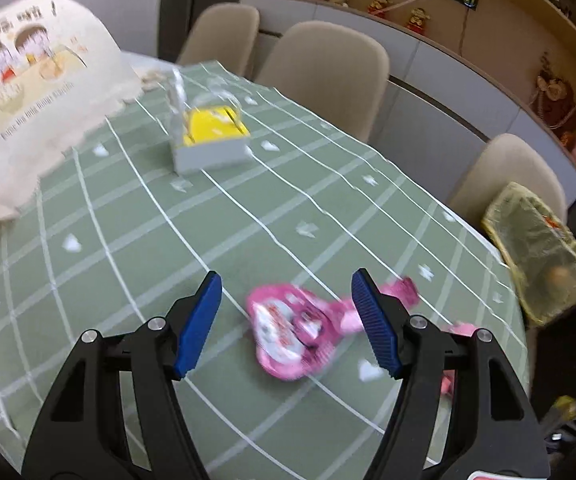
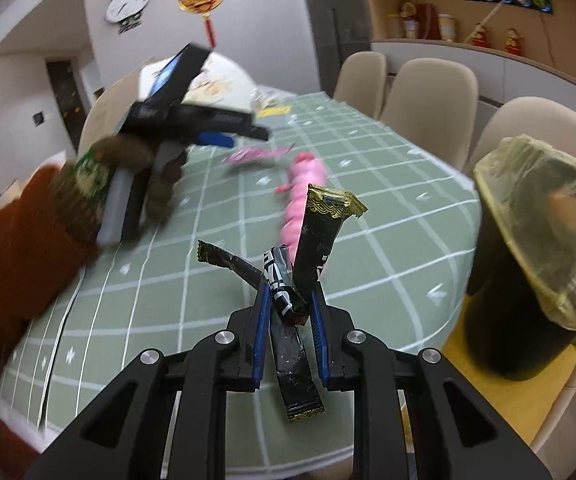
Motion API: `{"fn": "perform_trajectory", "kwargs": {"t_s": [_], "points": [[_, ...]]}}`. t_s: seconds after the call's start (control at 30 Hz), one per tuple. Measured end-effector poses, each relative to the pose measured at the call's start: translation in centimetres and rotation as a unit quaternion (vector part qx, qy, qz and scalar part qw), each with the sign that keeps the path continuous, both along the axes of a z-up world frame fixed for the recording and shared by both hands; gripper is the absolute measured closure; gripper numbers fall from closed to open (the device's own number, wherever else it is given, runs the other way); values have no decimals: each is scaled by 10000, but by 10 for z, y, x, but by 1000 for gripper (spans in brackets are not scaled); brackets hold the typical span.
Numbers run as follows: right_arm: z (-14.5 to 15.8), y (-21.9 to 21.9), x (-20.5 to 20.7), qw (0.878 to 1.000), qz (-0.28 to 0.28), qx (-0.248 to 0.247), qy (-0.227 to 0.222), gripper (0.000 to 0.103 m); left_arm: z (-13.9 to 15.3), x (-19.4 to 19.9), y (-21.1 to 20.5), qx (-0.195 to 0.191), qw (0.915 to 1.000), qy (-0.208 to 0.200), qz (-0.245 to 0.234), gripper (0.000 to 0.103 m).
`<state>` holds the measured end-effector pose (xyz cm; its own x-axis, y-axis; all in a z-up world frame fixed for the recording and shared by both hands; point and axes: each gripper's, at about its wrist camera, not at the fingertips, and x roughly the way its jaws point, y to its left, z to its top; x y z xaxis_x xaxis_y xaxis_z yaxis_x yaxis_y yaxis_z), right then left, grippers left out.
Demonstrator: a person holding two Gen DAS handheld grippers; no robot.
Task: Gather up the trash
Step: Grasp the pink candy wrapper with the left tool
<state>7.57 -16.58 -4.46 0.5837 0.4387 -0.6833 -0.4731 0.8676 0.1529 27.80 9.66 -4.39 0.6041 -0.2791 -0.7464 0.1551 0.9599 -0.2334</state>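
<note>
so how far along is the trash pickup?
Done: something already lies in the lined bin. In hand: right tongs clamp black-and-gold wrappers. Left: the pink wrapper between the open left tongs, not gripped, and a pink wrapper further along the table.

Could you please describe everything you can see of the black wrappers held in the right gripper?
The black wrappers are glossy, foil-like stick packets with gold-patterned crimped ends. They are crumpled and bunched, fanning upward in three ends, with one end hanging below. The right gripper is shut on them, above the green tablecloth.
</note>
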Motion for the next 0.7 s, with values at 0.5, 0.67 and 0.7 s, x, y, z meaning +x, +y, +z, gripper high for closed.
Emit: {"fn": "perform_trajectory", "kwargs": {"t_s": [0.5, 0.67, 0.7], "points": [[-15, 5, -10, 9999, 120, 89, 76, 82, 7, -27, -3, 21, 9993, 19, -365, 39], [-14, 8, -13, 9999, 122, -23, 71, 82, -7, -11, -19, 520, 9978, 46, -401, 44], [-14, 9, -13, 9999, 129, -46, 65, 82, -9, -11, -22, 527, 9977, 61, -434, 49]]}}
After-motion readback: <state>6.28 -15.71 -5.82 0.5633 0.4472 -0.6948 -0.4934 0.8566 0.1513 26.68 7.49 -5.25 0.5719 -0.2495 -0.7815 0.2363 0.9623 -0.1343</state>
